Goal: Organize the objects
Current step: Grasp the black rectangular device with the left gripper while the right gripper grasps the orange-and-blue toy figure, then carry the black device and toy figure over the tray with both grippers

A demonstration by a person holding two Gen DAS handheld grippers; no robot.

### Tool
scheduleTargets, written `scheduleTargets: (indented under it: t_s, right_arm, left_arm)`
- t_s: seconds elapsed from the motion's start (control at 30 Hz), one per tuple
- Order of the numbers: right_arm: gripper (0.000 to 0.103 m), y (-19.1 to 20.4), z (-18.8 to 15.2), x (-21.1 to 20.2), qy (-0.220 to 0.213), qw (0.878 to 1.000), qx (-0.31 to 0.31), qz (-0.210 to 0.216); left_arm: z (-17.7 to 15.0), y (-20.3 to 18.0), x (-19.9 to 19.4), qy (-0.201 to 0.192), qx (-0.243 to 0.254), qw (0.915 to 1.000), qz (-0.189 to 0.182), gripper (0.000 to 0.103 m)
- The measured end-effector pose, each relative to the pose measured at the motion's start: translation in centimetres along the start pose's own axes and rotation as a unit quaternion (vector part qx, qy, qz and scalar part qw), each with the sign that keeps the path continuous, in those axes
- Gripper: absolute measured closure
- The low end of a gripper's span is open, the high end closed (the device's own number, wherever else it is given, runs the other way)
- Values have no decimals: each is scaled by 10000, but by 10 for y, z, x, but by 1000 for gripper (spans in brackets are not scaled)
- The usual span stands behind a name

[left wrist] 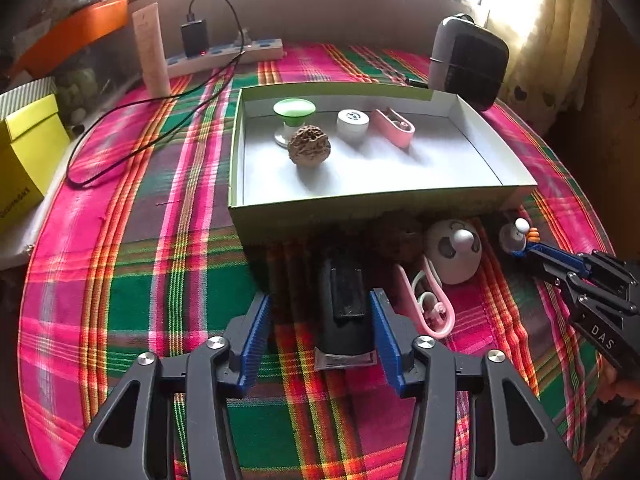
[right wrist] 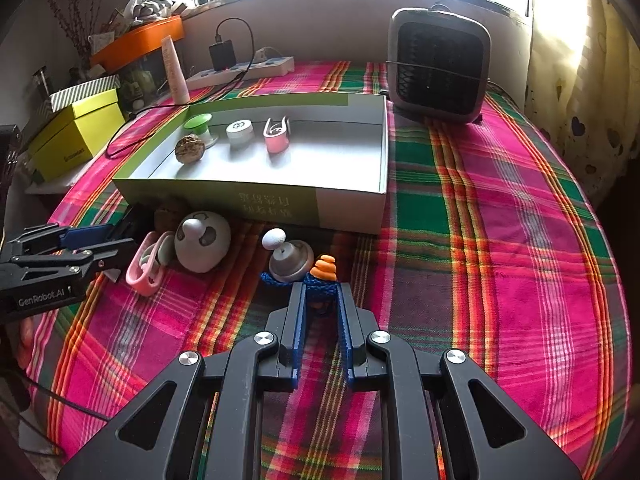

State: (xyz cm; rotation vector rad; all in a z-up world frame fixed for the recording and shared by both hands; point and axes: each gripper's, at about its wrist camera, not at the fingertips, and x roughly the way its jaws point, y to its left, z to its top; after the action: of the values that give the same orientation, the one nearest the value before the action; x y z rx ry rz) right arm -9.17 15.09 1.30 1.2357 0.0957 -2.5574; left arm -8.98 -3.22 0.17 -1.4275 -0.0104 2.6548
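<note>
A shallow white box (left wrist: 372, 196) (right wrist: 352, 216) holds a green-topped knob (left wrist: 294, 110), a walnut (left wrist: 310, 146), a white round case (left wrist: 352, 122) and a pink clip (left wrist: 394, 126). In front of it lie a black device (left wrist: 346, 308), a second walnut (left wrist: 400, 236), a white panda-face ball (left wrist: 452, 252) (right wrist: 202, 242), a pink clip (left wrist: 430, 304) (right wrist: 146, 268) and a small toy with a blue cord and orange top (right wrist: 316, 276). My left gripper (left wrist: 320, 304) is open, its pads on either side of the black device. My right gripper (right wrist: 320, 292) is shut on the toy's blue cord.
A small grey heater (right wrist: 438, 66) stands behind the box. A power strip with a black charger and cable (left wrist: 224, 54), a cream tube (left wrist: 152, 50), a yellow box (left wrist: 28, 152) and an orange tray (right wrist: 140, 42) sit at the back left. A plaid cloth (right wrist: 500, 240) covers the table.
</note>
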Motion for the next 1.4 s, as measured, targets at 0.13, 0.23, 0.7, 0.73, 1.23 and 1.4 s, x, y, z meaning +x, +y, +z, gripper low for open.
scheduleTargets:
  t_s: [0.13, 0.23, 0.7, 0.73, 1.23, 1.4]
  right_arm:
    - [87, -1, 0, 0, -1, 10000, 19, 15]
    - [87, 0, 0, 0, -1, 10000, 19, 14]
    - [87, -10, 0, -20, -263, 9962, 422, 712]
    - [87, -10, 0, -22, -294, 9959, 438, 732]
    - [87, -2, -1, -21, -243, 9970, 359, 646]
    - [87, 1, 0, -22, -251, 9972, 319, 626]
  left_arm:
    - [2, 2, 1, -31, -29, 10000, 41, 70]
    - [2, 4, 1, -52, -66, 10000, 38, 74]
    - [1, 7, -1, -62, -165, 9998, 0, 78]
    - [1, 7, -1, -63, -161, 9999, 1, 78]
    - [-3, 9, -4, -81, -199, 9998, -31, 78]
    - [-4, 8, -8, -127, -180, 9998, -28, 78]
